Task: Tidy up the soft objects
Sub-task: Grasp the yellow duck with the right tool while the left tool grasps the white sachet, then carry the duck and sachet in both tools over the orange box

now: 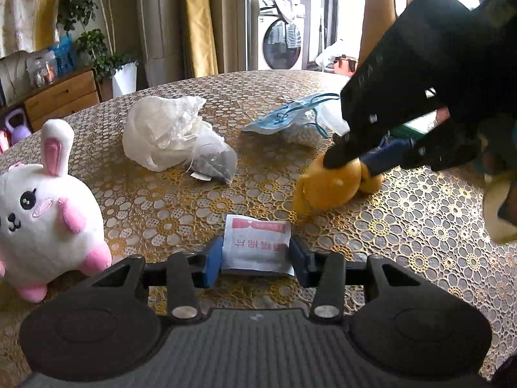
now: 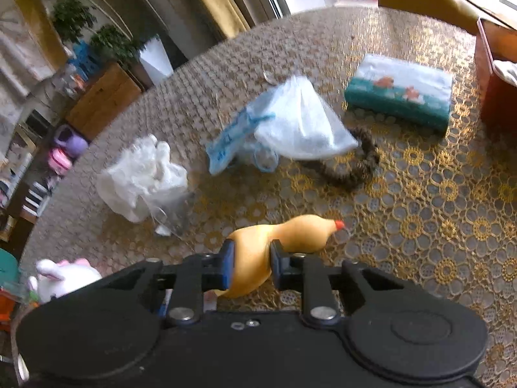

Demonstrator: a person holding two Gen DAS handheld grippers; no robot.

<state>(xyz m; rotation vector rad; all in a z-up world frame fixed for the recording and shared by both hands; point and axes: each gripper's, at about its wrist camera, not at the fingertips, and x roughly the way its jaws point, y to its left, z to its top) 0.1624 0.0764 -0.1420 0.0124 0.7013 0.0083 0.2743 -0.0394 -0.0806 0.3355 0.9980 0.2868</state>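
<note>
On the counter (image 1: pixel 420 226), under a gold lace cloth: left tongs (image 1: pixel 255 258) closed on a flat white packet (image 1: pixel 258 245); right tongs (image 2: pixel 248 263) pinching a yellow rubber chicken (image 2: pixel 258 252). Risks: packet slipping from its thin edges; chicken squirming loose when lifted. Room: curtains, potted plants, washing machine (image 1: pixel 278 42).

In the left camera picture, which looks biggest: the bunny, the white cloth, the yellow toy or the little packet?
Largest to smallest, as they look:
1. Bunny, though it sits very near the camera, which makes it look bigger.
2. White cloth.
3. Yellow toy and packet look about alike; the right gripper hides part of the toy.
</note>
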